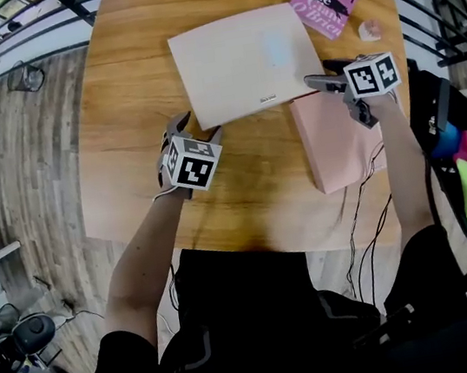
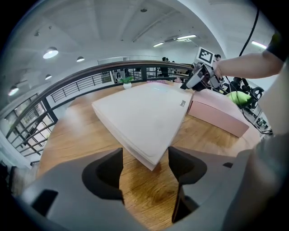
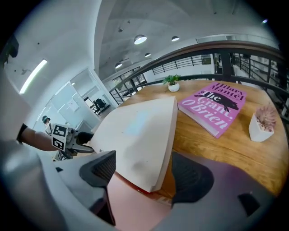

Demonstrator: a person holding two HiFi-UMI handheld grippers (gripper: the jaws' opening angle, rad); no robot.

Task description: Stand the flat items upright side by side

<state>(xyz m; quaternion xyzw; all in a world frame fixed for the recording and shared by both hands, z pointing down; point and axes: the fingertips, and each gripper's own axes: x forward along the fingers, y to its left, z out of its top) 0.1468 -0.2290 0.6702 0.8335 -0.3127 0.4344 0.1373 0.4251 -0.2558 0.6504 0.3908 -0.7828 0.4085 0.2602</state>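
A wooden table (image 1: pixel 132 153) lies under the fingers (image 2: pixel 106 173) of the left gripper (image 2: pixel 145 155) and stands on a grey-brown plank floor (image 1: pixel 10 164). Beyond those fingers a black metal railing (image 2: pixel 67 90) curves round the table's far edge. High above them a white ceiling (image 2: pixel 113 27) carries round lamps (image 2: pixel 51 53) and strip lights (image 2: pixel 180 38).

On the table (image 1: pixel 136 153) the album (image 1: pixel 236 66) lies central, the box (image 1: pixel 337 147) front-right of it, the book (image 1: pixel 325 1) behind-right.
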